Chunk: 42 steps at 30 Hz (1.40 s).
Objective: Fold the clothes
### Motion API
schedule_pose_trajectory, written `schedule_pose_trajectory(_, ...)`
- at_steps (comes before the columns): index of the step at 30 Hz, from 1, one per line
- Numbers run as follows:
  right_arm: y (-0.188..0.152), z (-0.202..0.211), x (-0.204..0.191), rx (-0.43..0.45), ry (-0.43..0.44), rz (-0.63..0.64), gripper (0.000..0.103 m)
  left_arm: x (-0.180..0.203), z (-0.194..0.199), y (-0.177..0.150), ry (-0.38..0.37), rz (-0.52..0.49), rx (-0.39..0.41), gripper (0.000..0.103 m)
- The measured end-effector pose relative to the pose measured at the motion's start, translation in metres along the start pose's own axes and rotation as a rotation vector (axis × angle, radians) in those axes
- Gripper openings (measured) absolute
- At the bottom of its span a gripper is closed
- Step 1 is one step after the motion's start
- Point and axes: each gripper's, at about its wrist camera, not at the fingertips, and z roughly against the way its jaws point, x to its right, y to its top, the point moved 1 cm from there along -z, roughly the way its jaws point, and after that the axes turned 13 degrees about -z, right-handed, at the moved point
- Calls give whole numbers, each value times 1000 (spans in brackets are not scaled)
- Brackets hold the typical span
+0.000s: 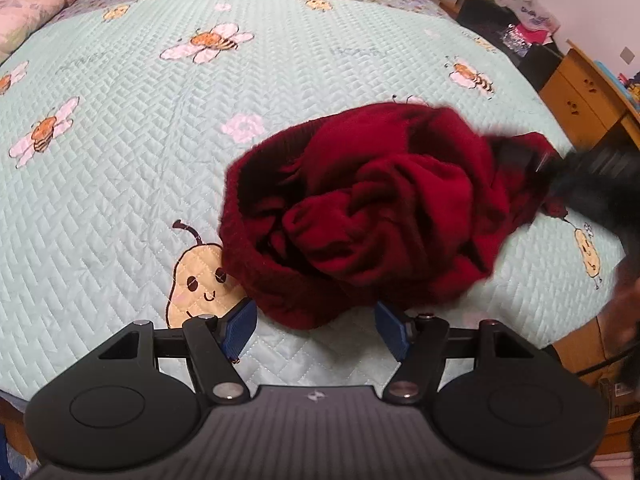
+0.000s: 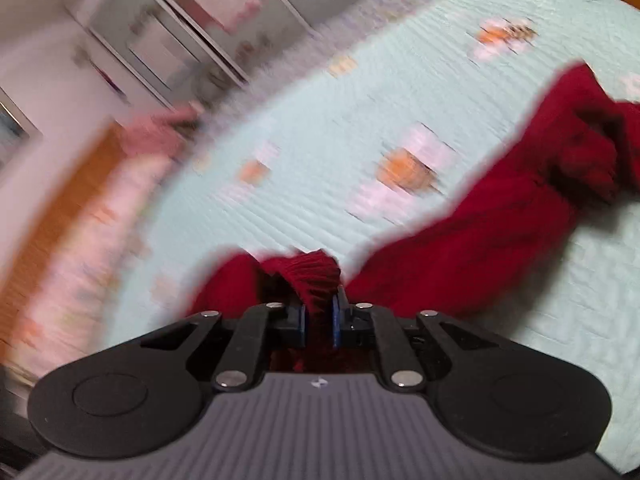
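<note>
Garment: dark red knit sweater (image 1: 372, 216), bunched near the quilt's (image 1: 120, 184) right edge, no clear long axis.
Left gripper (image 1: 316, 328): jaws apart, empty.
Right gripper (image 2: 319, 320): clamped on ribbed hem.

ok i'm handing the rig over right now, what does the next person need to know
Left gripper: open, empty, fingers either side of the near edge of the crumpled dark red knitted garment.
Right gripper: shut on a ribbed edge of the same garment; its view is motion-blurred, so it seems to be mid-pull.
The garment lies bunched in a heap on the pale green quilted bedspread with bee prints.
Done: one edge gripped. No fold yet.
Left: spread it flat, then fold.
</note>
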Motion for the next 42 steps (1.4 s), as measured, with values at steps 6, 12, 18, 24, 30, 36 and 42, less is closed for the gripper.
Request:
schedule_pose_trajectory(6,1,27,-80,19,253,104,12,-18,25,-2,-22,55,94,68)
schedule_pose_trajectory(12,-53,-43,-66,-278,140,163,15,-26,39,-9,20,17,120,68)
schedule_pose_trajectory(18,-106,-73,-26,-479,33,155,24,-33,32,-12,-101,107,79,68)
schedule_pose_trajectory(24,-115,-59,-24,-454,63,233,45,1,14,9,-136,57,62,68)
schedule_pose_trajectory(30,-123,-45,-23,-421,93,311,49,18,-14,19,-145,60,-13,68)
schedule_pose_trajectory(36,-126,-36,-16,-402,107,338,51,30,-48,22,-59,21,-96,68)
schedule_pose_trajectory(42,-117,-26,-2,-374,108,267,51,22,-56,19,-4,60,-45,33)
